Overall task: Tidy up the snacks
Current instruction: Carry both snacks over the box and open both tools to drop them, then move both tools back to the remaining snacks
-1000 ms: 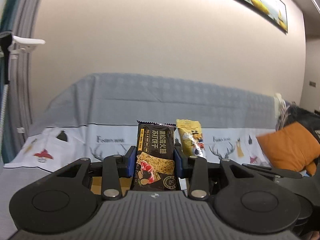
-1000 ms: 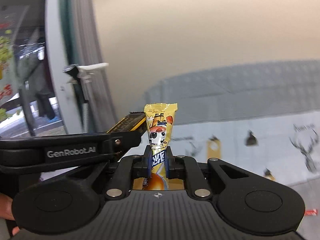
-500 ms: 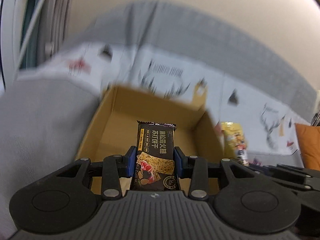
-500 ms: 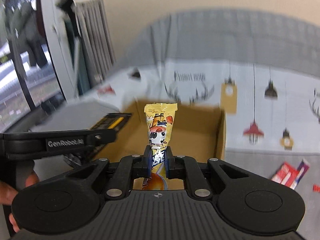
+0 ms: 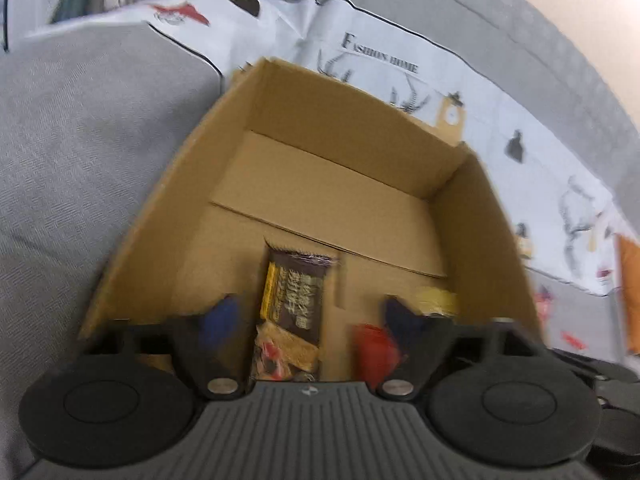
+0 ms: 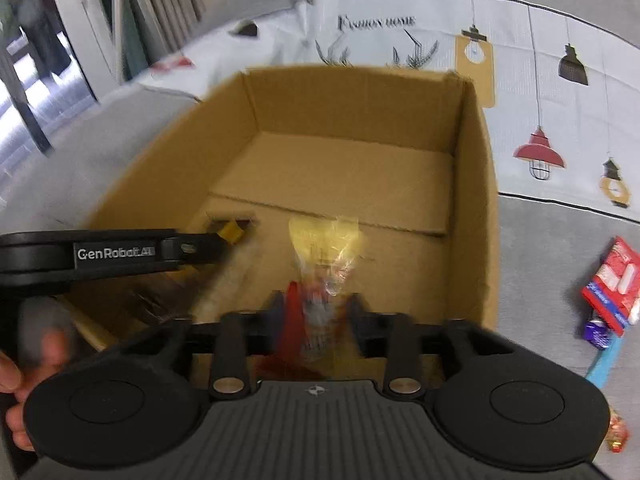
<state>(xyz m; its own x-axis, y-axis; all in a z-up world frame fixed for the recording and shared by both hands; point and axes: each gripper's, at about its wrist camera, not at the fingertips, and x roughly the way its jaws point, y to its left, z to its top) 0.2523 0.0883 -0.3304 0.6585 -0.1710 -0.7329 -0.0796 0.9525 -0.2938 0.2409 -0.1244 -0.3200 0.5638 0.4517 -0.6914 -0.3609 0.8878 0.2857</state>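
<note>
Black ribbed claw (image 5: pixel 312 316) – blue pads, 2 silver screws

I see a grey sofa seat (image 6: pixel 540 240) carrying everything. An open cardboard box (image 6: pixel 478 184) sits on it, far wall against the printed white cover (image 6: pixel 560 120) draped at the seat's back edge. On the seat right of the box lie a red packet (image 6: pixel 612 284), a small purple one (image 6: pixel 596 334) and a blue strip (image 6: pixel 604 364), close together. Small red wrapper (image 6: pixel 618 436) nearer the front edge.
</note>
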